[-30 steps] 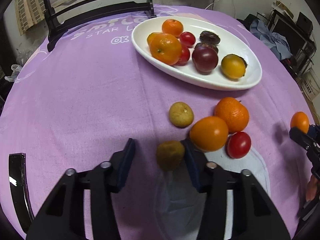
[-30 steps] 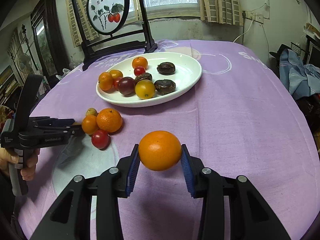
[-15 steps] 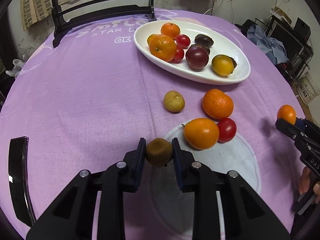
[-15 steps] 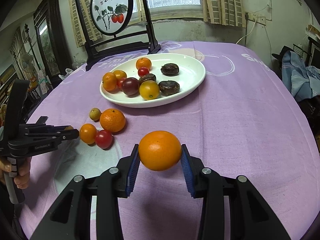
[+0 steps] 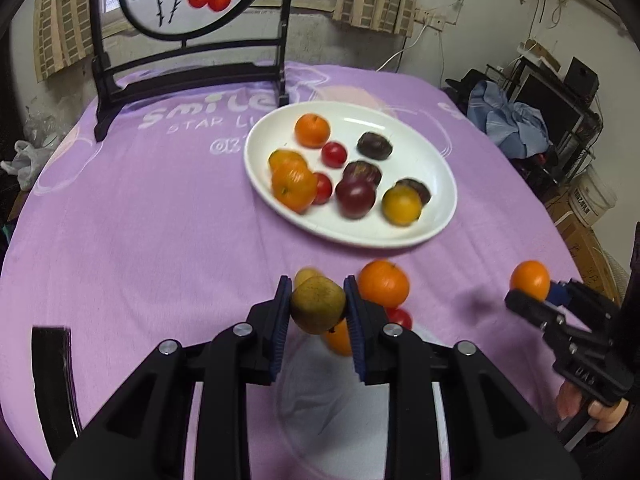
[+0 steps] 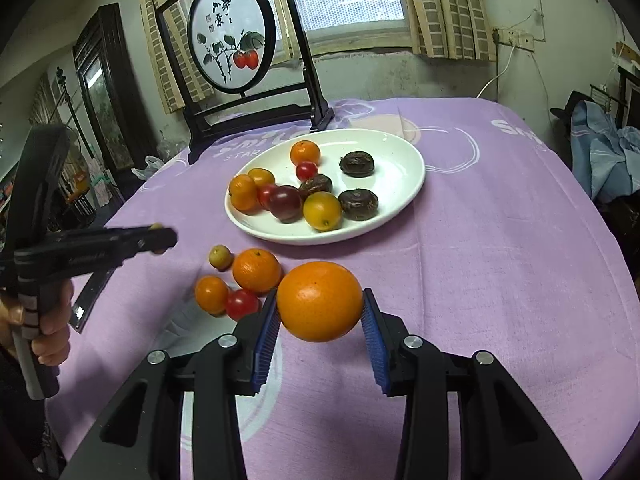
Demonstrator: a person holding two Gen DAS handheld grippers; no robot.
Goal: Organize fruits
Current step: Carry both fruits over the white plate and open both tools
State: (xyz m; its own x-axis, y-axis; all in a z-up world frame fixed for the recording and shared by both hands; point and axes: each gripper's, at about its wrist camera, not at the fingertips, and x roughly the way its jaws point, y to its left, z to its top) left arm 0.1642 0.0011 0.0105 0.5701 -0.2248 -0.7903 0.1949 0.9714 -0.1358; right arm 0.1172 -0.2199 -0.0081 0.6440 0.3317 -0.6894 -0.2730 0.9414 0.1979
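Observation:
My left gripper [image 5: 316, 312] is shut on a brownish-green round fruit [image 5: 318, 304] and holds it above the purple tablecloth. My right gripper [image 6: 320, 316] is shut on an orange [image 6: 320, 301] in the air; it also shows at the right of the left wrist view [image 5: 529, 280]. A white oval plate [image 6: 404, 184] holds several fruits: oranges, tomatoes, dark fruits. On the cloth before the plate lie a mandarin [image 6: 256, 270], a smaller orange fruit [image 6: 211, 294], a red tomato [image 6: 242, 304] and a small yellow-green fruit [image 6: 220, 257].
A black-framed round painted screen [image 6: 232, 36] stands at the table's far edge behind the plate. A white printed patch [image 5: 336, 408] lies on the cloth near me. Boxes and clothes [image 5: 512, 124] stand beyond the table's right side.
My left gripper closed on the brownish-green fruit, lifted it off the cloth and raised it toward the plate. My right gripper kept holding the orange, moving slightly forward.

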